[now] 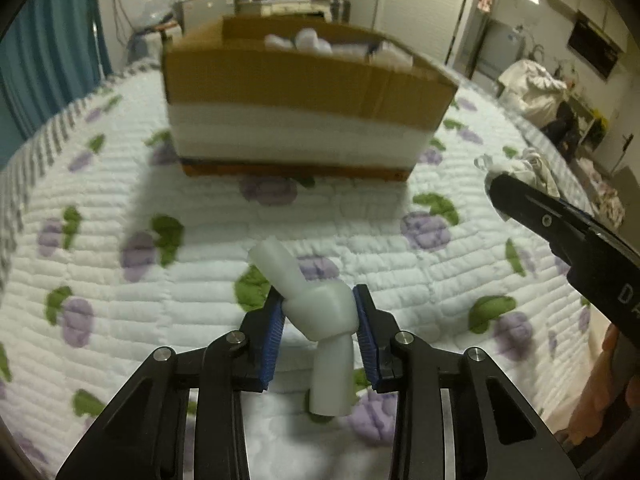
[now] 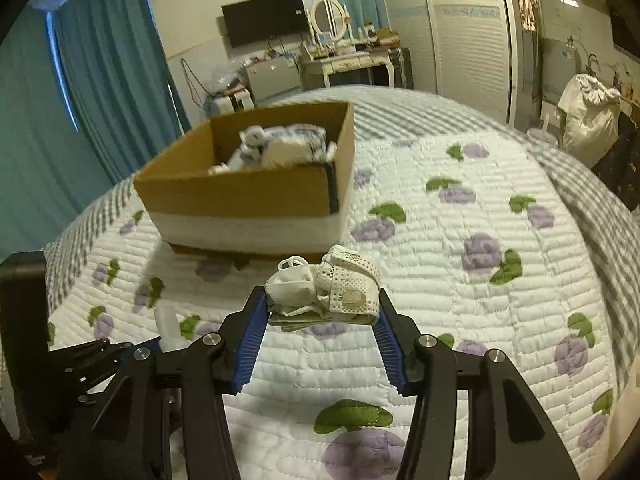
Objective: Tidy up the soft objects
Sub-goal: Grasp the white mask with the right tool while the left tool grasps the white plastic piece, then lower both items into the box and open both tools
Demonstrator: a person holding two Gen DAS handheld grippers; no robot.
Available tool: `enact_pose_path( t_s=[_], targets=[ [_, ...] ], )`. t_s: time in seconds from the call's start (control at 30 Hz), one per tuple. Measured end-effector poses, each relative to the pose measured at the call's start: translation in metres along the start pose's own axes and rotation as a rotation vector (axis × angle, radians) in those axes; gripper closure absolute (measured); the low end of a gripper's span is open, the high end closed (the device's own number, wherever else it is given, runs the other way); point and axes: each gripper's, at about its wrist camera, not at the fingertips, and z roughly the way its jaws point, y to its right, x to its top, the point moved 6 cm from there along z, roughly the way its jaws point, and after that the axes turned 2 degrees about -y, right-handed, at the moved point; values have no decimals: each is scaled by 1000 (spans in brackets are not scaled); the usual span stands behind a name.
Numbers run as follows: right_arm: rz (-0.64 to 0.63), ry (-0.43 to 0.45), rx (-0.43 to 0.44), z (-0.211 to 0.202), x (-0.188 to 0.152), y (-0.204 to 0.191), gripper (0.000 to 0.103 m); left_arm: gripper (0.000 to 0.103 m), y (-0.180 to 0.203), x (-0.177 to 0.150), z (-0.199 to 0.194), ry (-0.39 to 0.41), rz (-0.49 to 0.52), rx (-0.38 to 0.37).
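Two grippers, left fingers (image 1: 362, 332) clamping knotted white tube (image 1: 320, 312), right fingers (image 2: 390, 340) pinching white mesh bundle (image 2: 324, 292)

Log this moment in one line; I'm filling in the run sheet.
left gripper: shut on knotted white tube | right gripper: shut on white mesh bundle | cardboard box: ahead, partly filled
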Motion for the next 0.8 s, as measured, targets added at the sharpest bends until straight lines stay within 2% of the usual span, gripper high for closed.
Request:
enact_pose_path(
  t_s=[0.17, 0.47, 0.67, 0.8],
  targets=[
    [-3, 56, 21, -30, 14, -8, 51, 70, -7, 24, -44, 92, -9, 22],
    [-53, 148, 72, -83, 48, -30, 51, 70, 4, 73, -116, 273, 62, 60],
    [-114, 236, 97, -106, 92, -53, 51, 70, 7, 108, -141, 363, 94, 67],
    [-144, 275, 101, -108, 120, -58, 51, 70, 9, 133, -139, 398, 125, 86]
  ],
)
